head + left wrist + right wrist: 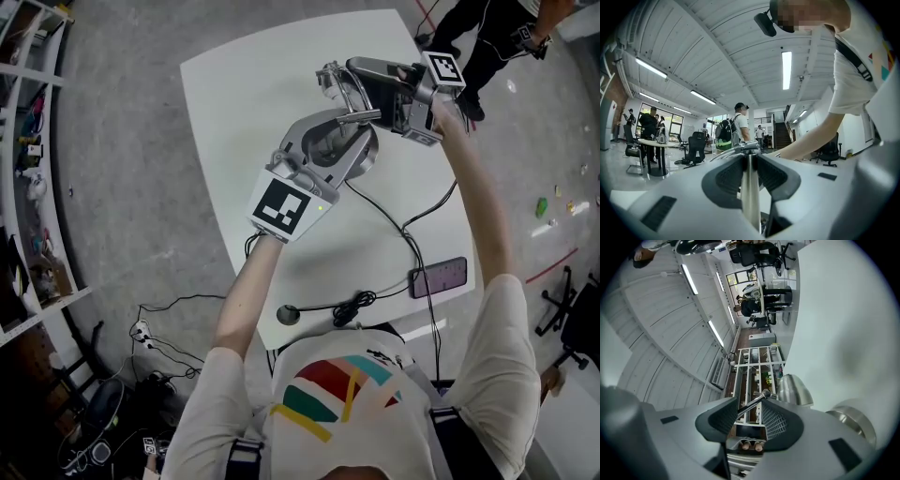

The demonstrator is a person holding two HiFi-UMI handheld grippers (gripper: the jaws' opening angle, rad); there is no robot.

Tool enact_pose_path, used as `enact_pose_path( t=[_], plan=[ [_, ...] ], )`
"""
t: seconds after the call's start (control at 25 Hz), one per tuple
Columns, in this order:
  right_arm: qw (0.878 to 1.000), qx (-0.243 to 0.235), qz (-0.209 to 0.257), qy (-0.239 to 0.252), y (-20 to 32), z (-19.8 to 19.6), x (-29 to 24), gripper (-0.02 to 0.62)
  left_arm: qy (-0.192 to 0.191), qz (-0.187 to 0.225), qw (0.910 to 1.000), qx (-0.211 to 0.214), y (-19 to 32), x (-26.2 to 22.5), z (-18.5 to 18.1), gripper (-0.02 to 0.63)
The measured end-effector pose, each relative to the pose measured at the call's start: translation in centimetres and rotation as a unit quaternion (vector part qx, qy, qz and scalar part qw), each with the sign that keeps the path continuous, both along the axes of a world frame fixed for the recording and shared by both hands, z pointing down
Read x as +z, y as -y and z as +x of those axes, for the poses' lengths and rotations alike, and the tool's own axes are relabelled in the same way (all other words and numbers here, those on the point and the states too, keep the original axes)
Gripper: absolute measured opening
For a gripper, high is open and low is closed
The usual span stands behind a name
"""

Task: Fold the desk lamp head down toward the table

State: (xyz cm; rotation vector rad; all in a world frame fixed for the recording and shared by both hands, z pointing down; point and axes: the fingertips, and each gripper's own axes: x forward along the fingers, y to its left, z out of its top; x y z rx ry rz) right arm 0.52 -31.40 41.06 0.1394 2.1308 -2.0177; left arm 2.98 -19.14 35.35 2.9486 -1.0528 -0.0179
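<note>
Currently the upright rod (pixel 750 197) is clamped by the left gripper (pixel 749 161), lower centre; the lamp arm (pixel 752 407) sits between the parted jaws of the right gripper (pixel 750 403). A firm grip is needed before folding.

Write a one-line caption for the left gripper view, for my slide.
The left gripper holds the desk lamp's slim chrome metal rod; a bright open office lies behind.

No readable text, label or number shows anywhere.
</note>
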Motion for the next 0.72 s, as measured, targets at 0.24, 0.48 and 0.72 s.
enact_pose_path(
  t=[0.24, 0.48, 0.72],
  plan=[
    [0.999, 0.001, 0.010, 0.039, -0.3, 0.0, -0.3, 0.141, -0.012, -0.009, 0.9999, 0.003, 0.0, 0.0, -0.2, 0.135],
    [0.974, -0.001, 0.199, 0.103, -2.8, 3.1, -1.8, 0.141, -0.007, -0.008, 0.9999, 0.006, -0.1, -0.2, 0.0, 0.135],
    [0.958, 0.046, 0.256, 0.121, -4.0, 6.7, -4.7, 0.141, -0.015, 0.027, 0.9995, -0.005, 0.1, -1.0, -0.2, 0.135]
  ],
)
